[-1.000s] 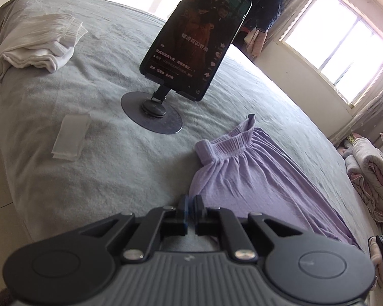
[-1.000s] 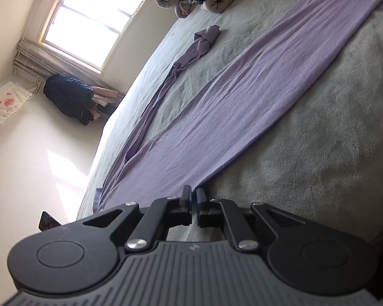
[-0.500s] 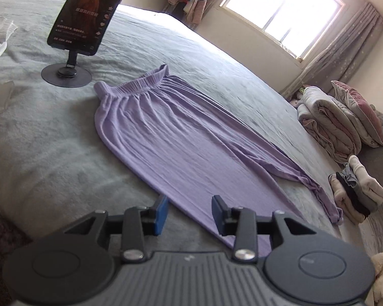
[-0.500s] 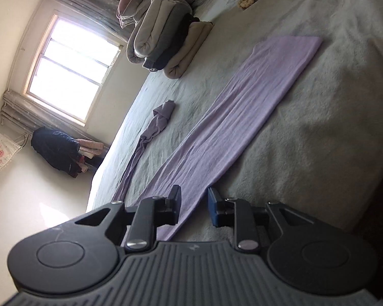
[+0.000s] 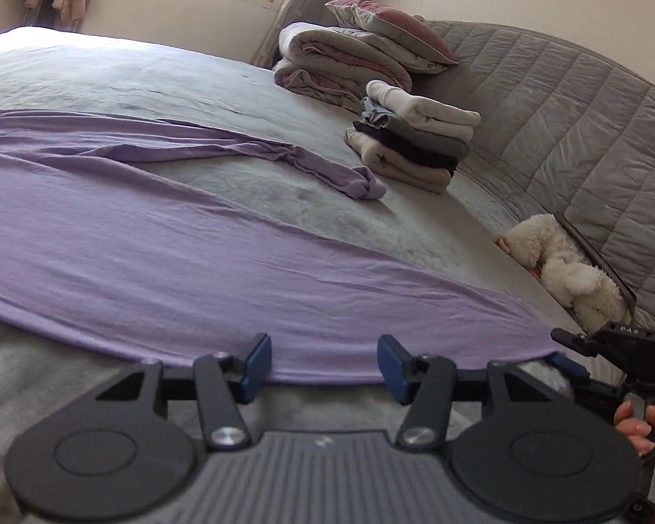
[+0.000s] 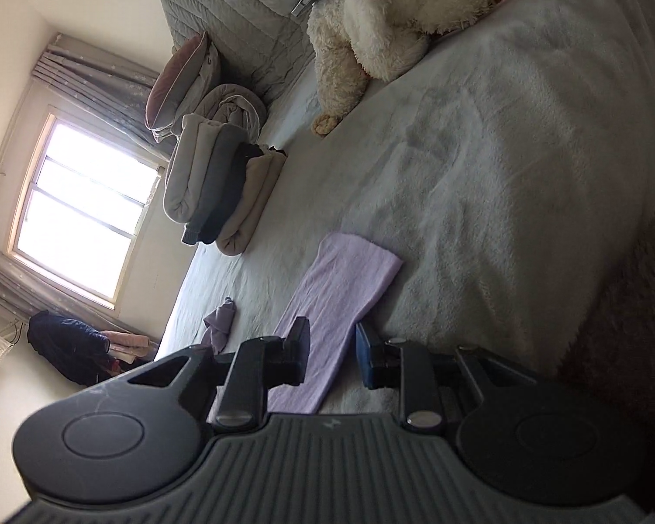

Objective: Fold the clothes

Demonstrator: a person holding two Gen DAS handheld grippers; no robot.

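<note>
The purple trousers (image 5: 161, 262) are spread flat on the bed (image 5: 415, 227), and the step in hand is judged to be the approach to the near leg for a first fold. In the left view the left tool (image 5: 323, 362) is held open at the lower centre, its jaws having just been opening, with the near edge of the cloth between them but not pinched. The right tool (image 6: 329, 356) is seen part-open over the leg's hem end, nothing gripped. The trousers' long axis runs left to right in the left view, hems to the right. Next, both tools would need closing on that edge.
</note>
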